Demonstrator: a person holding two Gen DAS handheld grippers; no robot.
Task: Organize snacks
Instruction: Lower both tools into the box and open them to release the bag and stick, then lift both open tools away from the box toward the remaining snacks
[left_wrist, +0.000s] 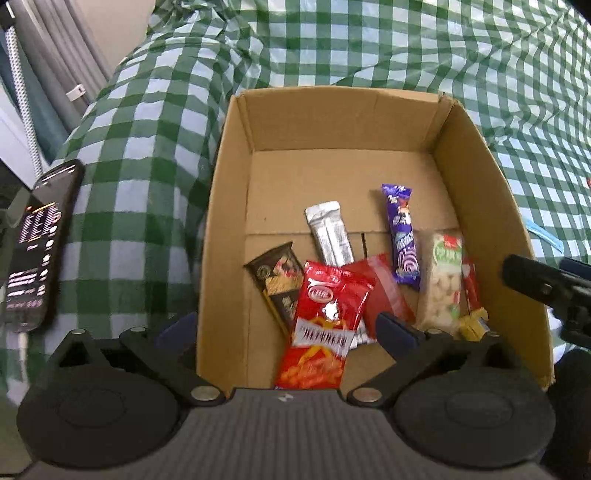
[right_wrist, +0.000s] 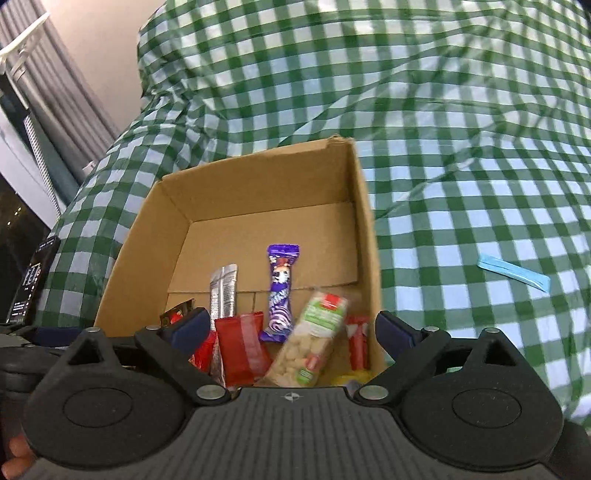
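Note:
A cardboard box (left_wrist: 343, 122) sits on a green checked cloth and also shows in the right wrist view (right_wrist: 258, 184). Inside lie several snacks: a red chip bag (left_wrist: 321, 328), a dark chocolate bar (left_wrist: 279, 284), a silver packet (left_wrist: 328, 232), a purple bar (left_wrist: 402, 240), a clear bag of white puffs (left_wrist: 443, 284) and a plain red packet (right_wrist: 242, 347). My left gripper (left_wrist: 286, 326) is open over the box's near edge, empty. My right gripper (right_wrist: 291, 332) is open over the box's near right part, empty. A blue packet (right_wrist: 513, 275) lies on the cloth right of the box.
A black phone (left_wrist: 37, 243) with a lit screen lies on the cloth left of the box. The green checked cloth (right_wrist: 443, 129) rises in folds behind the box. Curtains (left_wrist: 55, 55) hang at the far left.

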